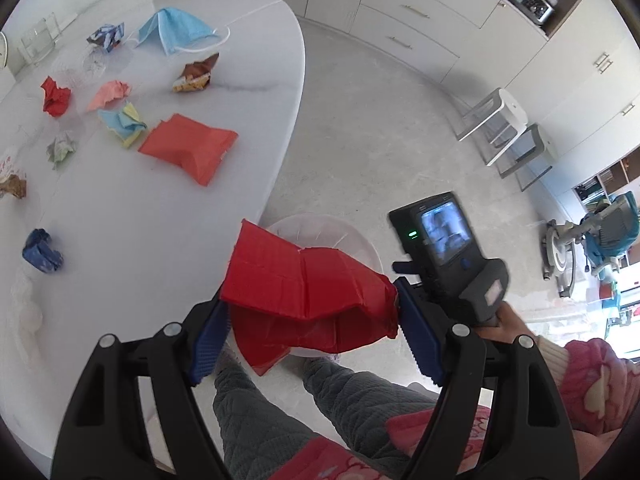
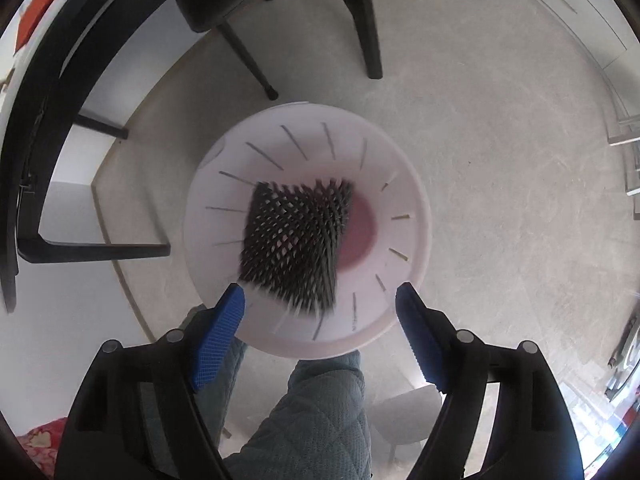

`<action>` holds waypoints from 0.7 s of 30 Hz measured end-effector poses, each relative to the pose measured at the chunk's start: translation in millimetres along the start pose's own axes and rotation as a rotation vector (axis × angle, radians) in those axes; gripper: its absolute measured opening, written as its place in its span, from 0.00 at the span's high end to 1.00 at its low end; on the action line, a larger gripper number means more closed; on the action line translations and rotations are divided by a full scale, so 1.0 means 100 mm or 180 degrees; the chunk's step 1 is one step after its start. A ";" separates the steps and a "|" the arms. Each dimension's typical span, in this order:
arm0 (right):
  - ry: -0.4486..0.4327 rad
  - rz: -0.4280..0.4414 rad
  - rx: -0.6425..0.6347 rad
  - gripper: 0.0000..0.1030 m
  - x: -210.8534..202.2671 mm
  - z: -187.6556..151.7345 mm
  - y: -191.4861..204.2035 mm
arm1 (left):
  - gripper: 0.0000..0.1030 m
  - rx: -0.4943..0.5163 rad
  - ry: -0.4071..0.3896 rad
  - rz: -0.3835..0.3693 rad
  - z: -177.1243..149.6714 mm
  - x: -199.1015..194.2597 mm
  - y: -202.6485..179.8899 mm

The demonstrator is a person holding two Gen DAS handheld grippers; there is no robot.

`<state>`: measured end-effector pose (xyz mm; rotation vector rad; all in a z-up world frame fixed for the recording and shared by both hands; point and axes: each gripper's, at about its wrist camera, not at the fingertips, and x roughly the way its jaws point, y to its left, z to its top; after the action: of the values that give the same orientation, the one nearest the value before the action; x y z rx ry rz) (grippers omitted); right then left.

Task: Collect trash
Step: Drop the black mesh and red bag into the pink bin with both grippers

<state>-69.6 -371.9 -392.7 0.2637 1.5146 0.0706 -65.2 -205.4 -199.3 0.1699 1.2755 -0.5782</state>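
My left gripper (image 1: 312, 324) is shut on a crumpled red paper bag (image 1: 308, 292), held beside the table edge above a white slotted bin (image 1: 360, 240) on the floor. In the right wrist view the bin (image 2: 408, 200) lies straight below. A black foam net (image 2: 296, 240) is blurred inside it, apparently falling. My right gripper (image 2: 320, 320) is open and empty above the bin; its body shows in the left wrist view (image 1: 448, 248). Trash lies on the white table (image 1: 140, 220): an orange-red packet (image 1: 188, 148), a blue face mask (image 1: 176, 28), several crumpled papers and wrappers.
A black chair (image 2: 280, 8) stands on the floor beyond the bin, and the table's black legs (image 2: 40, 160) are to the left. My legs (image 2: 312, 412) are under the grippers. White cabinets (image 1: 440, 12) and stools (image 1: 504, 128) stand across the room.
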 end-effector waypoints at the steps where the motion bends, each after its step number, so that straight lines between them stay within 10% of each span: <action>1: -0.0045 -0.0006 0.0013 0.24 -0.08 -0.02 -0.05 | 0.28 0.0010 0.0023 0.0002 0.00 0.06 -0.02; 13: -0.0790 -0.0420 0.0171 0.10 -1.38 -0.32 -0.47 | 0.19 0.0270 0.0345 -0.0001 0.09 0.84 -0.29; 21: -0.1049 -0.0308 0.0125 0.10 -1.83 -0.19 -0.33 | 0.13 0.0033 0.0217 0.0144 0.08 0.42 -0.12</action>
<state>-103.6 -439.5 -222.0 0.2209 1.1997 -0.0767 -56.6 -231.9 -233.6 0.2280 1.3316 -0.5442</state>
